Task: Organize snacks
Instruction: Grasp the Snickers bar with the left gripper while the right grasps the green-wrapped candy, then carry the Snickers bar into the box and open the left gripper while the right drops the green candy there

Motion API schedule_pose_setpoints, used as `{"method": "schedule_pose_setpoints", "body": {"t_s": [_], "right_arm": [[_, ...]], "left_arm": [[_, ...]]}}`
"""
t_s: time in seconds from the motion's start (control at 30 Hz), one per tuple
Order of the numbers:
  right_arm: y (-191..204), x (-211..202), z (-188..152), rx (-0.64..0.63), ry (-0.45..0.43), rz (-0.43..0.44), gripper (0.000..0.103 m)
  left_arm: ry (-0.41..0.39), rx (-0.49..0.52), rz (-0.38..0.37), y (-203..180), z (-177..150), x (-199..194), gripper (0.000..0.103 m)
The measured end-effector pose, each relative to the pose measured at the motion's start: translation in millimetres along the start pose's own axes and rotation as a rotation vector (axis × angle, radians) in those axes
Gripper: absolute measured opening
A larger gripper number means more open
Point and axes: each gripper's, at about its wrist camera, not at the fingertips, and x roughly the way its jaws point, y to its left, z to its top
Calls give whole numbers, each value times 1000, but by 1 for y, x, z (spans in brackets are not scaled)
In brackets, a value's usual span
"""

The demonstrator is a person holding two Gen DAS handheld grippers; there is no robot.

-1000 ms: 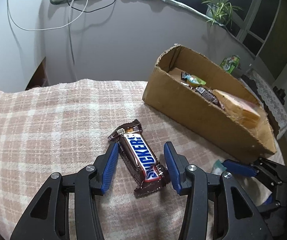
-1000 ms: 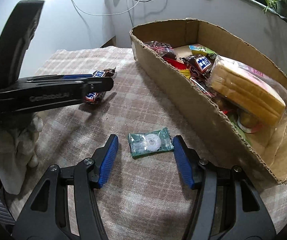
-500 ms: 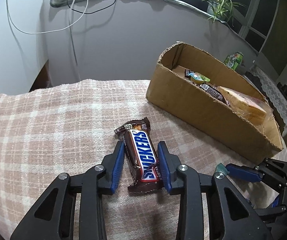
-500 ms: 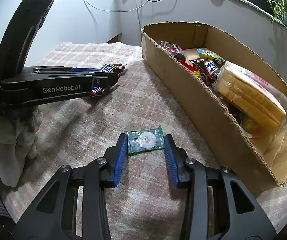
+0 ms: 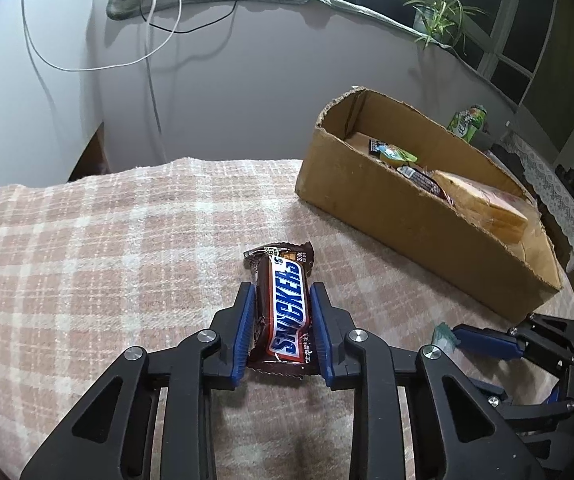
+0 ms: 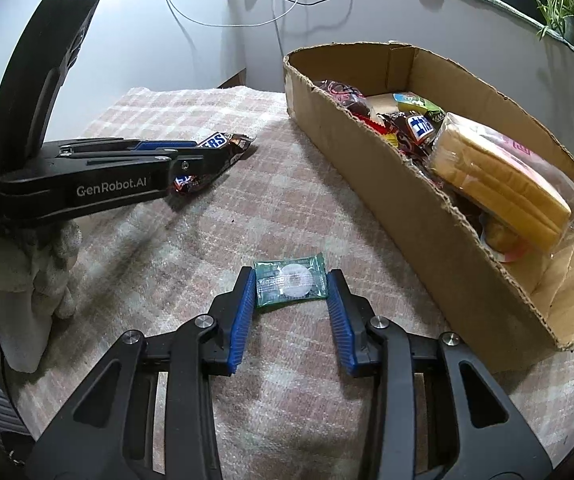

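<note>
Where a pink plaid cloth (image 5: 99, 248) covers the tabletop beneath a pale wall with hanging cables (image 5: 147, 40), the left hand-held gripper (image 5: 281, 292) is closing, pads now against the Snickers bar (image 5: 287, 304) they loosely flanked a second ago. The right hand-held gripper (image 6: 291, 280), narrowed likewise, pinches the green candy packet (image 6: 290, 283) by both ends. Only the right view shows the gloved hand (image 6: 27, 264) and the cardboard box (image 6: 427, 216) full of snacks.
</note>
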Motion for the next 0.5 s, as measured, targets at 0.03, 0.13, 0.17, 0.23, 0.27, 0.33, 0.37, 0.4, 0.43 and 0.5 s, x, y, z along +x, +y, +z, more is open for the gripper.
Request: {"method": "schedule_pose_setpoints", "body": {"t_s": [0.03, 0.13, 0.17, 0.23, 0.27, 0.33, 0.37, 0.4, 0.43, 0.5], "right_arm": [[0, 0, 0, -1, 1, -1, 38], [1, 0, 0, 2, 0, 0, 38], [1, 0, 0, 4, -1, 0, 38], [0, -2, -1, 8, -4, 3, 38], [0, -3, -1, 10, -6, 3, 38], [-1, -6, -2, 14, -12, 7, 38], [-1, -8, -3, 14, -16, 8, 38], [-2, -9, -3, 16, -19, 10, 38], [-2, -11, -3, 17, -21, 12, 38], [-3, -13, -4, 18, -26, 13, 38]], "left_arm": [[1, 13, 1, -1, -1, 1, 26], [12, 28, 15, -5, 3, 5, 26], [14, 26, 14, -5, 4, 6, 26], [22, 28, 9, -4, 7, 11, 27], [19, 26, 3, -3, 8, 12, 27], [16, 24, 1, -3, 8, 11, 27], [10, 20, 8, -4, 8, 10, 27], [4, 17, 13, -4, 7, 8, 26], [-1, 12, 10, -4, 6, 6, 26], [-19, 1, 17, -3, 4, 0, 26]]}}
